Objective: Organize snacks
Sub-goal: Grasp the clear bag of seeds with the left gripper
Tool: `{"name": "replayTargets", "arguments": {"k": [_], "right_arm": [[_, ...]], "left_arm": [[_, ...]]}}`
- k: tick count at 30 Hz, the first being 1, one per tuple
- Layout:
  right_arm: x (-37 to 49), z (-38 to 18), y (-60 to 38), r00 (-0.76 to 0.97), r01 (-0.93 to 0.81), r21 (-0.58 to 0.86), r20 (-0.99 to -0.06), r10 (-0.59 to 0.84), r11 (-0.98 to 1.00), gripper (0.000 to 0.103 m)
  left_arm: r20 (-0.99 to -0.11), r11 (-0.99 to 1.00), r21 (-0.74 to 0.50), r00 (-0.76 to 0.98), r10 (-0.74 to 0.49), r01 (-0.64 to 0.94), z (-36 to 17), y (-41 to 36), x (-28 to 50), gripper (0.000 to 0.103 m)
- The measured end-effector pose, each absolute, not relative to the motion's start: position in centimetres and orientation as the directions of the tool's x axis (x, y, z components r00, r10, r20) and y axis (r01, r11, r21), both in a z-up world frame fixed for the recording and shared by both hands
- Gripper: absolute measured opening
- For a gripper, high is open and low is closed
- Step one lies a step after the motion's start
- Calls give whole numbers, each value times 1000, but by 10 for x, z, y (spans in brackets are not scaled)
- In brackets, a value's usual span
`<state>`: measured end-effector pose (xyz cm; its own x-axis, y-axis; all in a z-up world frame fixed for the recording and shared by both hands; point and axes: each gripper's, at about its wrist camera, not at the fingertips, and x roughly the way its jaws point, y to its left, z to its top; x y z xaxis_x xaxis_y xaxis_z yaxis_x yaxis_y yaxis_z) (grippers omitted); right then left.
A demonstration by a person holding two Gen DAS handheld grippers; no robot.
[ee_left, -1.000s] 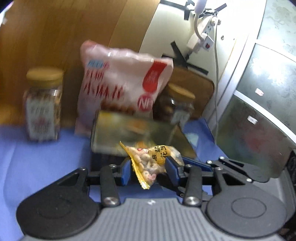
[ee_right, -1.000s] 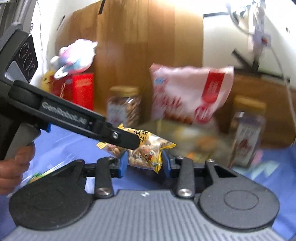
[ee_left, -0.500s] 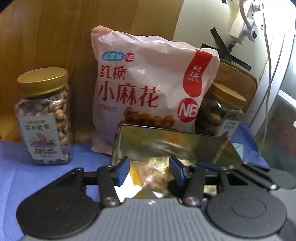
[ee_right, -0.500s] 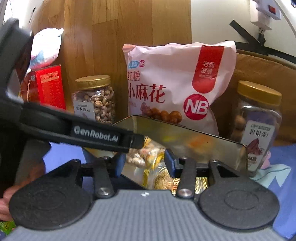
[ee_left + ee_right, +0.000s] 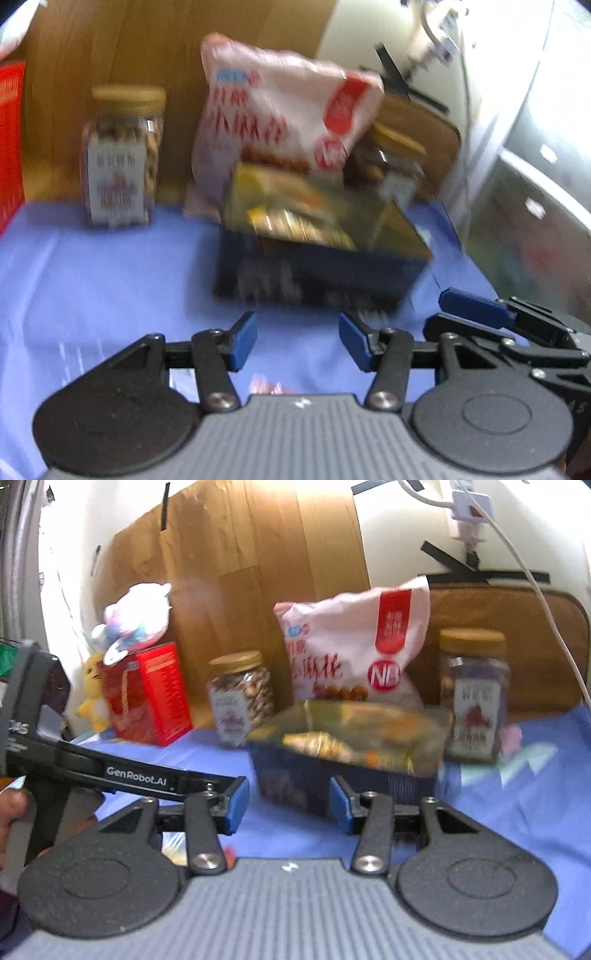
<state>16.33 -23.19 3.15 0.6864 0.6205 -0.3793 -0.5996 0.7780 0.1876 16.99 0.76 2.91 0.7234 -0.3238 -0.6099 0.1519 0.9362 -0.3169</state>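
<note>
A dark blue tin (image 5: 317,273) with a shiny gold inside stands open on the blue cloth, with small yellow snack packets (image 5: 295,225) lying in it. It also shows in the right wrist view (image 5: 343,775) with packets (image 5: 325,744) inside. My left gripper (image 5: 297,341) is open and empty, a short way in front of the tin. My right gripper (image 5: 286,806) is open and empty, also just in front of the tin. The left gripper's body (image 5: 140,775) shows at the left of the right wrist view.
Behind the tin stand a pink snack bag (image 5: 354,653), a gold-lidded nut jar (image 5: 240,698) to its left and another jar (image 5: 474,694) to its right. A red box (image 5: 147,694) with plush toys (image 5: 133,616) is far left. Wooden panel and wall behind.
Both grippers have let go of their snack packets into the tin and pulled back from it, open. A second ago each was shut on a packet above the tin.
</note>
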Motion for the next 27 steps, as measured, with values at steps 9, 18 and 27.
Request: {"name": "replayTargets", "arguments": {"k": [9,18,27], "right_arm": [[83,-4,-251,575,-673,180,-482,661,717,68],[51,-23,-256,664,-638,-28,-525,532,769,71],[48,-30,-273,714,-606,-31,-461,527,795,72]], "left_arm": [[-676,942,-217,656,-335,257,15,-33,120,50],[-720,877,-288,516,-464,386,10,-60,113,54],[-661,811,-400,479,-577,426,21,-64,110,56]]}}
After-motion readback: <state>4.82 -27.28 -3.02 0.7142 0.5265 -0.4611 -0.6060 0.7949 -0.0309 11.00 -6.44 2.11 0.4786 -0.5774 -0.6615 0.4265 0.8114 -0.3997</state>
